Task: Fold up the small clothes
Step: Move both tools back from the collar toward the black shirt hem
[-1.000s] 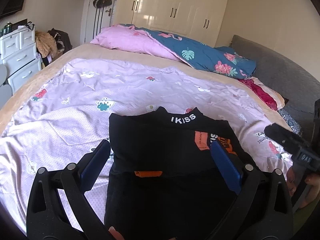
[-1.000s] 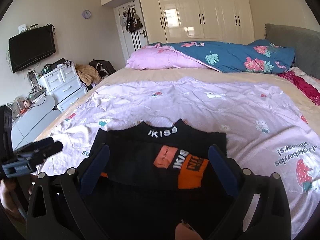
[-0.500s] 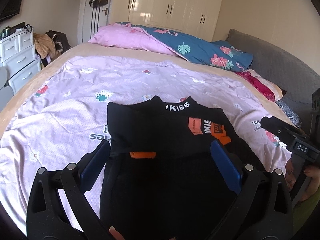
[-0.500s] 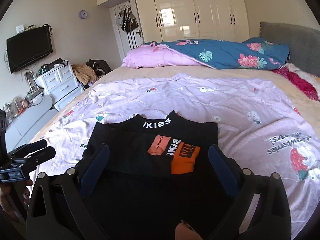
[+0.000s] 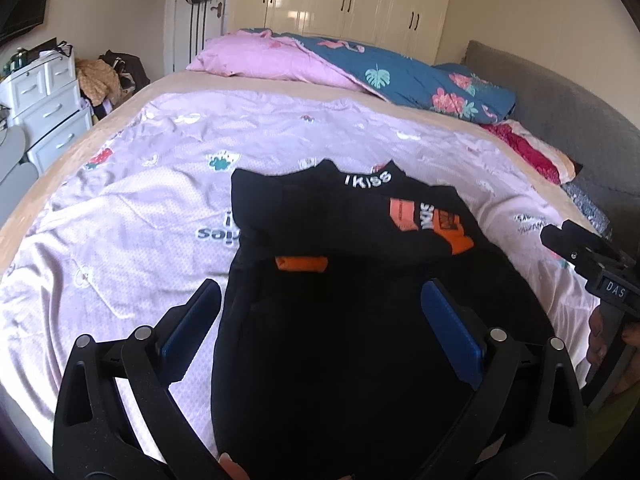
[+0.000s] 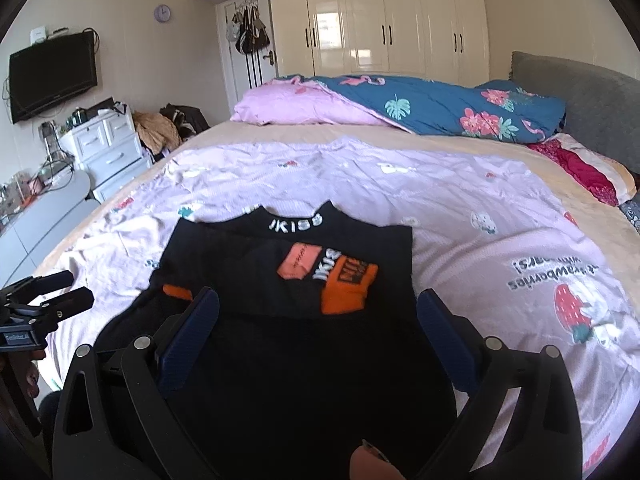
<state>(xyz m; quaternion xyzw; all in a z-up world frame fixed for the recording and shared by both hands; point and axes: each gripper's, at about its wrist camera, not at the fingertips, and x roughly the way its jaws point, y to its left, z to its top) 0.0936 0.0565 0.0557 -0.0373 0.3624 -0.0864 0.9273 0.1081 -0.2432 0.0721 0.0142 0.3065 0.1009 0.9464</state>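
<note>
A small black top with an "IKISS" collar and orange patches lies flat on the pink bedspread, its sleeves folded inward; it also shows in the right wrist view. My left gripper is open and empty, held above the top's lower half. My right gripper is open and empty, also above the lower half. The right gripper shows at the right edge of the left wrist view. The left gripper shows at the left edge of the right wrist view.
A rolled pink and blue floral quilt lies across the far side of the bed. A grey headboard is on the right, white drawers on the left, wardrobes behind.
Both grippers have drawn back and up from the top, so more of the garment and bed shows. Both jaws stay open.
</note>
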